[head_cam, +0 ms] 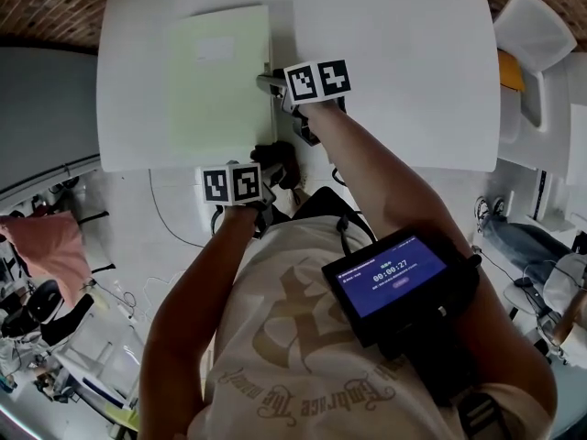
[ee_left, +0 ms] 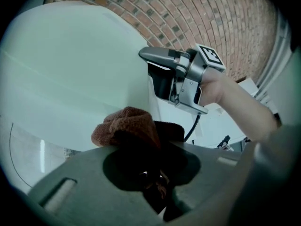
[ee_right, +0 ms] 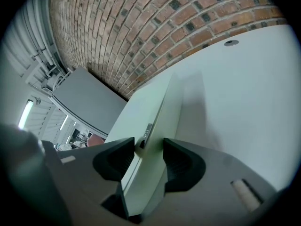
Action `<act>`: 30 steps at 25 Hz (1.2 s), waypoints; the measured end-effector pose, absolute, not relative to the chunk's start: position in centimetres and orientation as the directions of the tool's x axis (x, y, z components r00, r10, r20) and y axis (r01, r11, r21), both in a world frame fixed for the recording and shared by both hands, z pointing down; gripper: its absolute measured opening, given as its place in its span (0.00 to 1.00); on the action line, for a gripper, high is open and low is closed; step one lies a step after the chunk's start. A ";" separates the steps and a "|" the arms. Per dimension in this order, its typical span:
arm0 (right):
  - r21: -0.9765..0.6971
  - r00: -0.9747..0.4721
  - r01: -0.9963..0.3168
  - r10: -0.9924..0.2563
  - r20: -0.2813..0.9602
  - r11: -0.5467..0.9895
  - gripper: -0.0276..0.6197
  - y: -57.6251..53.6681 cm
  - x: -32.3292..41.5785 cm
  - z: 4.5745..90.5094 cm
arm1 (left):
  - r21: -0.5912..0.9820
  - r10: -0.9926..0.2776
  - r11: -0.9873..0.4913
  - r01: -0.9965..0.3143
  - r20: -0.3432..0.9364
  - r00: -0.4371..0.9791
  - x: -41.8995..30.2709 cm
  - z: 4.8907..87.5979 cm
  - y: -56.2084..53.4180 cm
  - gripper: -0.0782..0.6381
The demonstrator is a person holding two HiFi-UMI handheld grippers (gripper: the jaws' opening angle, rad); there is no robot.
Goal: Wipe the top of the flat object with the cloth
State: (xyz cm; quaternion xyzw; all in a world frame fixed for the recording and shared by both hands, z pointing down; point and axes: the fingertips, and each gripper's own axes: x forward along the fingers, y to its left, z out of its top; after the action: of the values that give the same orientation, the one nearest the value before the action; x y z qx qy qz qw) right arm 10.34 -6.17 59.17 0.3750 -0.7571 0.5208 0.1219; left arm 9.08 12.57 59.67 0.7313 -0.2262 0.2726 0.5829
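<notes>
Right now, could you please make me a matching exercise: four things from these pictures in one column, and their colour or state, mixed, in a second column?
Column one:
1. cloth
2. flat object
3. table
4. right gripper

Column two:
A. white
B. jaws closed on a pale green edge
C. brown, held in the left gripper
D. pale green, lying on the table

Pairs: 1-C, 2-D, 3-A, 4-B.
</notes>
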 end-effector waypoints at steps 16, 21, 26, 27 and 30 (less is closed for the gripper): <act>-0.660 -0.679 -0.709 -0.493 0.544 0.248 0.27 -5.7 11.8 56.3 | 0.812 0.120 -0.452 -0.369 0.465 0.877 11.9 53.0 15.7 0.23; -0.586 -0.618 -0.764 -0.568 0.543 0.270 0.13 -5.0 13.6 53.3 | 0.766 0.061 -0.534 -0.357 0.456 0.888 8.4 51.1 14.6 0.23; -0.517 -0.584 -0.800 -0.595 0.552 0.305 0.05 -2.1 12.9 51.2 | 0.722 -0.030 -0.577 -0.383 0.450 0.893 3.3 49.4 12.6 0.23; -0.507 -0.583 -0.802 -0.599 0.548 0.317 0.05 -1.5 12.4 50.8 | 0.712 -0.054 -0.583 -0.392 0.447 0.893 2.3 49.0 12.0 0.23; -0.487 -0.602 -0.792 -0.609 0.517 0.369 0.05 0.2 10.5 49.1 | 0.669 -0.139 -0.606 -0.430 0.444 0.885 -1.1 47.8 9.9 0.23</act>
State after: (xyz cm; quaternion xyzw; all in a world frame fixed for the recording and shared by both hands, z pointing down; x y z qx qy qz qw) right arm 10.51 0.20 49.13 0.4283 -0.8177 0.3636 0.1257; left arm -1.13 9.94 47.79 0.8785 -0.1619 0.1763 0.4135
